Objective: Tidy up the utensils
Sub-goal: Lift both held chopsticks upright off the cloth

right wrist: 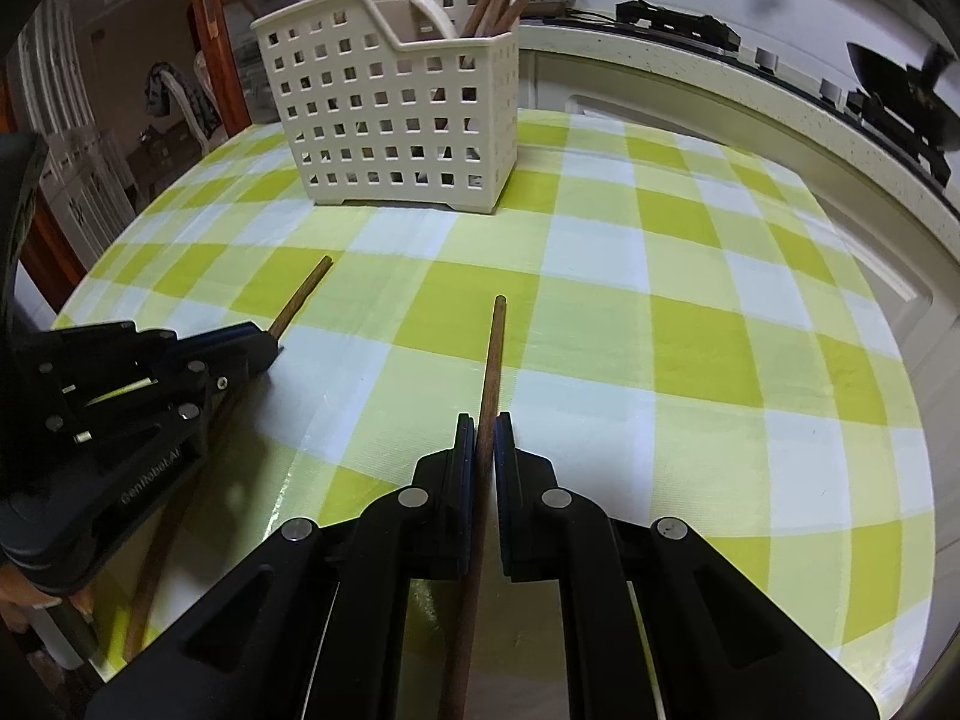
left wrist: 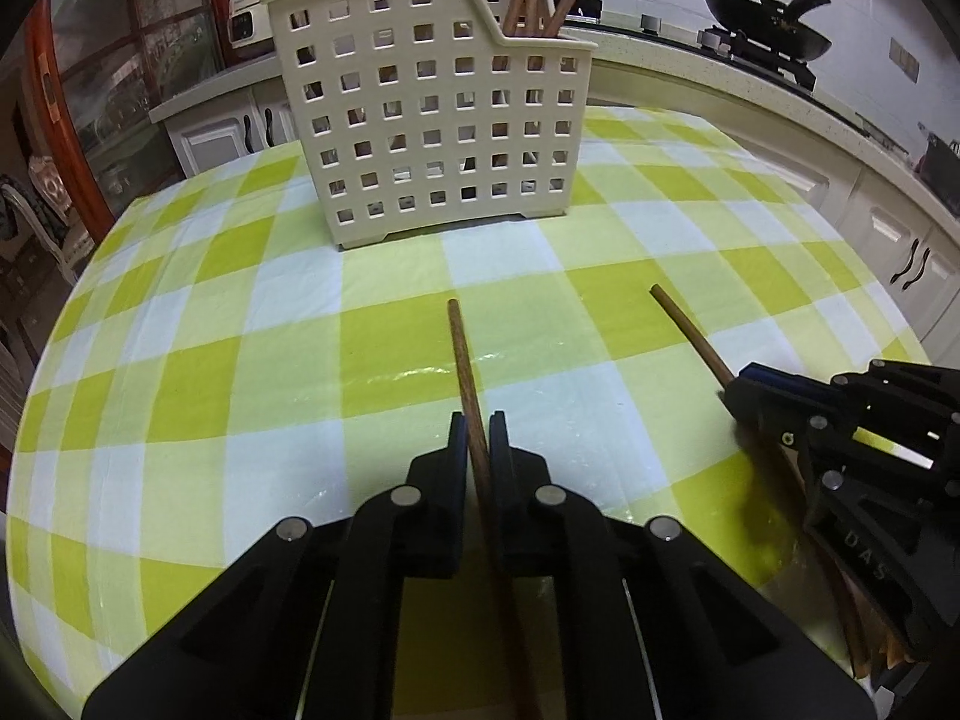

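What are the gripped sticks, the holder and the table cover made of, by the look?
Chopstick in the left gripper, chopstick: likely wood, matte brown with faint grain. The one in the right gripper, chopstick, looks the same.
Utensil holder: moulded plastic, cream, smooth, with a grid of square holes.
Tablecloth: green and white check; glossy glare streaks suggest vinyl or coated cloth, can't confirm.

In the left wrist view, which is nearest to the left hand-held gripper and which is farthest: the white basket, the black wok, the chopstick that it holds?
1. The chopstick, clamped in the left hand-held gripper, centre.
2. The white basket, straight ahead on the checked tablecloth.
3. The black wok, far right on the stove beyond the table.
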Available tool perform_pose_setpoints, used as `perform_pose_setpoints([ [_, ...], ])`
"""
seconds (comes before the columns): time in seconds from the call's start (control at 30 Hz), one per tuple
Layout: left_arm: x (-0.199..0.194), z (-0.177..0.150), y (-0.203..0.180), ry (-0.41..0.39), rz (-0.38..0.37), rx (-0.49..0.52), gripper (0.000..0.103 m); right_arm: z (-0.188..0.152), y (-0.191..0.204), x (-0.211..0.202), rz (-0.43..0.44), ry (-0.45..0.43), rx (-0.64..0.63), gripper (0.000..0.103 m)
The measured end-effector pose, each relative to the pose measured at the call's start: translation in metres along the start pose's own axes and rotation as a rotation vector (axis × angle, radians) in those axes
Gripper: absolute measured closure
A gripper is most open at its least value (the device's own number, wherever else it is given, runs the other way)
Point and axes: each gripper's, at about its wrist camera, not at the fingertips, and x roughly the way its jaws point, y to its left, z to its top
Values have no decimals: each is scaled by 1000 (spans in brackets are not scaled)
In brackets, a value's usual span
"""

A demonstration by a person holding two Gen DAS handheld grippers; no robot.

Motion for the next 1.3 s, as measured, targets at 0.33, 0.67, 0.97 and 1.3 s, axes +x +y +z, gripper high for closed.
perform_pose_setpoints([
  [0.33, -7, -2, 6, -16, -37, -40, 97, 2, -4, -4, 26, -29, 23, 96],
  [0.67, -54, 8, 11, -121, -35, -46, 97, 19, -5, -43, 63, -165, 55, 96],
  [0.97, -104, 4, 10, -236, -8, -33, 97, 26, 2, -80, 66, -267, 38, 96],
  [1.3, -145, -2, 12, -336, 11, -44, 97, 23, 10, -112, 74, -352, 9, 96],
])
